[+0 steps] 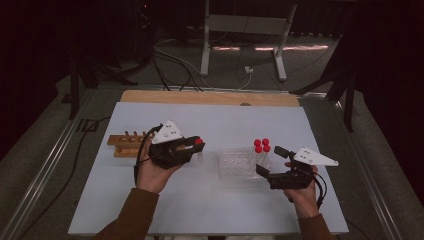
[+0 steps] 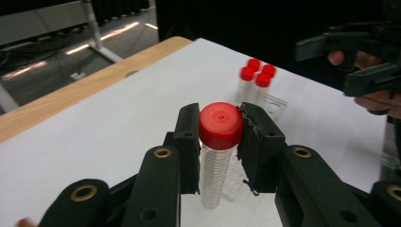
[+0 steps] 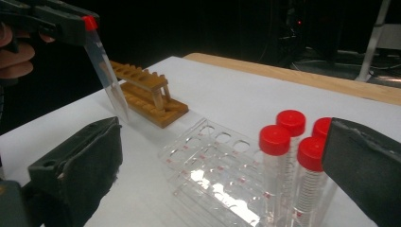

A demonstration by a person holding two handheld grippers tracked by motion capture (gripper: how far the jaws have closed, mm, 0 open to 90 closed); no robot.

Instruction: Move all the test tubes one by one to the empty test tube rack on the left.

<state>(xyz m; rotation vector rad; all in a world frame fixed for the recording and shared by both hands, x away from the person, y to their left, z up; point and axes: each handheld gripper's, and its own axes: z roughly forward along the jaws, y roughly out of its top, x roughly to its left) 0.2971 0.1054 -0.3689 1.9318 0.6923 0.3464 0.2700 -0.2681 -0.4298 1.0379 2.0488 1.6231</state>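
The capped tube (image 2: 218,156) sits clamped between the pads of the left tongs (image 2: 220,142), which grip it just under its red cap (image 2: 221,125). In the right gripper view the tube hangs with its cap uppermost and its pointed tip slanting down and away from the hand, so its long axis is tilted rather than upright. The tip is clear of the worktop (image 1: 210,200).

In the high view the wooden rack (image 1: 127,144) lies just beside the left tongs (image 1: 192,145), on their outer side, and the clear plastic rack (image 1: 237,162) is on their inner side, toward the right hand. The left hand (image 1: 152,172) is by far the nearer to the wooden rack. My guess is the tube is bound for it. If so, the tube must be brought upright over a hole first.

The tube is clear plastic with fine printed graduations down its wall, a conical end and a ribbed red screw cap. It looks empty.

Four like tubes (image 3: 293,156) stand close together at one end of the clear rack. The right tongs (image 3: 222,165) stand wide apart around nothing, just short of those four.
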